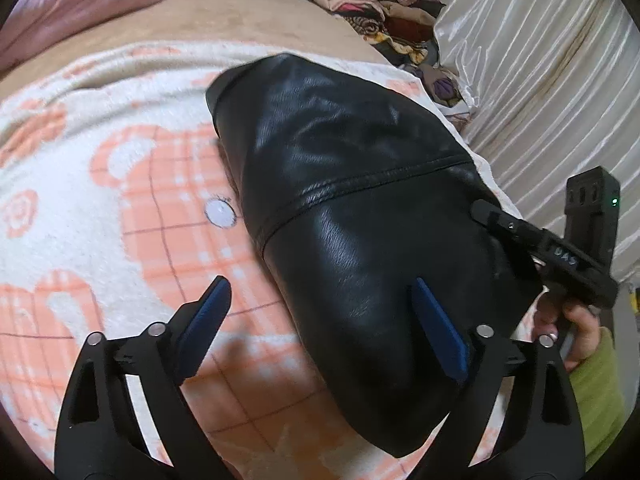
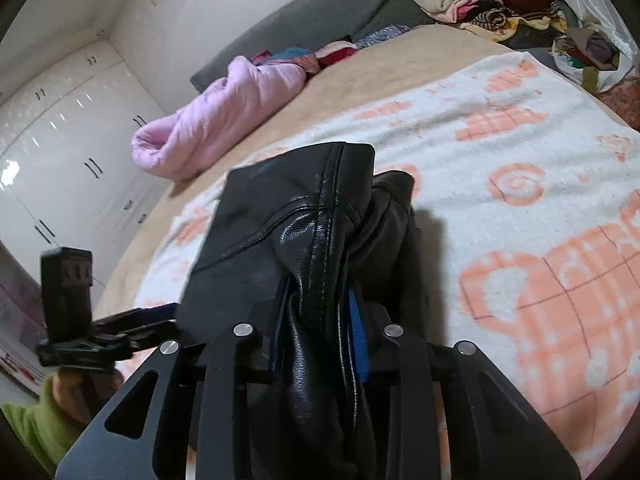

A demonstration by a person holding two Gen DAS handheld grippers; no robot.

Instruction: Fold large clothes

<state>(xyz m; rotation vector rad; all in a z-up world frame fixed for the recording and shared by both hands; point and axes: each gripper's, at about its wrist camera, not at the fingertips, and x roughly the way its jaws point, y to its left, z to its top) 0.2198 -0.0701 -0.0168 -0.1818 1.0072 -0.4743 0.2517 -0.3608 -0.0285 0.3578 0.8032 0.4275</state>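
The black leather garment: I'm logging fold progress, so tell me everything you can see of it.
The black leather garment looks glossy, creased and soft, with stitched seams crossing its panels. It lies bundled into a long folded shape on the white and orange blanket, its near end raised. The right gripper is shut on a bunched, seamed edge of it, blue pads pressing either side. The left gripper is open beside it, one finger over its surface; whether that finger touches cannot be told.
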